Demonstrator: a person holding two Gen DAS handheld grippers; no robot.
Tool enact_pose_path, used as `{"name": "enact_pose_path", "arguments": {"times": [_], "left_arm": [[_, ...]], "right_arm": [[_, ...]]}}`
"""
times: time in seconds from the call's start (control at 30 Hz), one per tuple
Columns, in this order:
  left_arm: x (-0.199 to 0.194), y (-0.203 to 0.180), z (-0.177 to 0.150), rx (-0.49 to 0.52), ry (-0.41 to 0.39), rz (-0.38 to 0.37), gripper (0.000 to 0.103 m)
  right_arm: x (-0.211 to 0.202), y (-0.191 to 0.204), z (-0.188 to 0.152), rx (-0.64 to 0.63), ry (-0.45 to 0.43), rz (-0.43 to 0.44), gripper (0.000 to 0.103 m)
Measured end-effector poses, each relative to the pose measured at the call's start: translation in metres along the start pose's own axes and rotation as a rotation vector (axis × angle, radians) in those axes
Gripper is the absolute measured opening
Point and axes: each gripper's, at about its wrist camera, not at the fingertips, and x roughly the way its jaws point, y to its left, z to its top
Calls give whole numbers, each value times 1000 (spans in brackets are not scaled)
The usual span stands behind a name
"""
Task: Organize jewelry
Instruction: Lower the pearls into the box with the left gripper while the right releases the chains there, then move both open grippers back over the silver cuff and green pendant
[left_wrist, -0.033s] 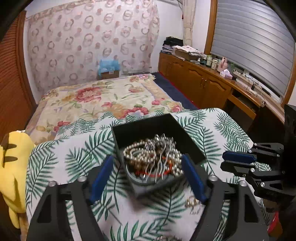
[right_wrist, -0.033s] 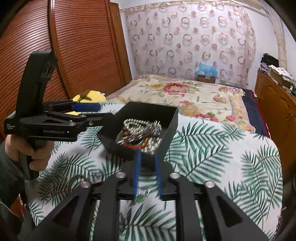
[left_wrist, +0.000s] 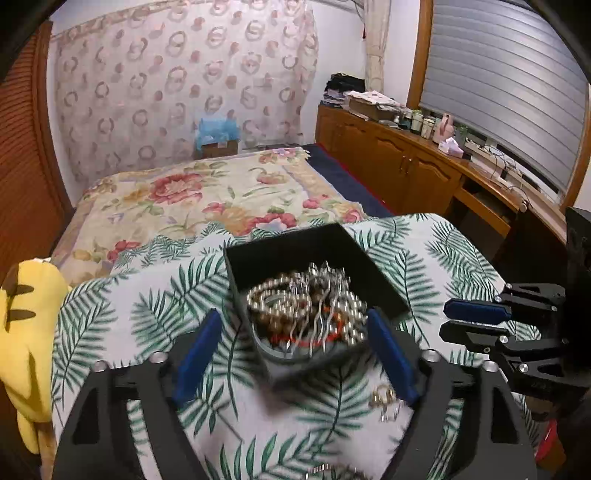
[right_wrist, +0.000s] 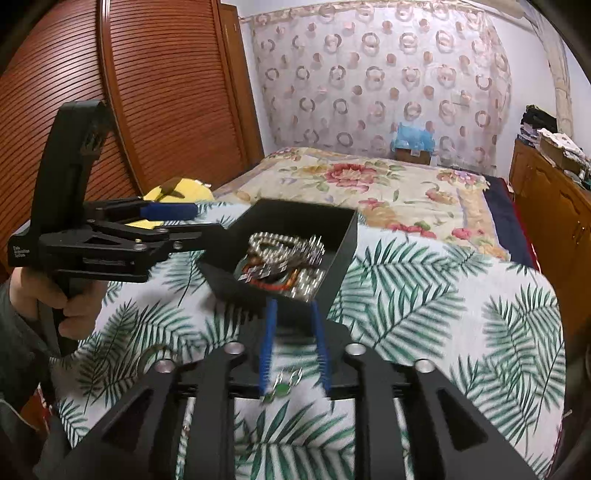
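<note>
nothing's shifted since prev frame, box and both tongs same spots

black box (left_wrist: 317, 254) full of tangled jewelry (left_wrist: 306, 306) sits on leaf-print cloth (right_wrist: 424, 314); left gripper (left_wrist: 295, 354) spread wide round its near corner, right gripper (right_wrist: 293, 343) narrow, nothing seen between pads; loose earrings (left_wrist: 384, 400) on cloth nearby.

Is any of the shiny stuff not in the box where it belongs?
Yes. The black box holds a jumbled heap, but a small silvery piece lies loose on the leafy cloth, near the left hand-held gripper.
</note>
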Motion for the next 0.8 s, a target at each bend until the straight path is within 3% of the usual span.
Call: {"name": "enact_pose_path", "arguments": {"times": [0.3,0.8], "left_arm": [[-14,0,-48,2,41,38,92],[-6,-4,-95,15,148,60,92]], "right_arm": [[22,2,-28,33,108,-16,25],[44,16,-40,-2,197,-94,25]]}}
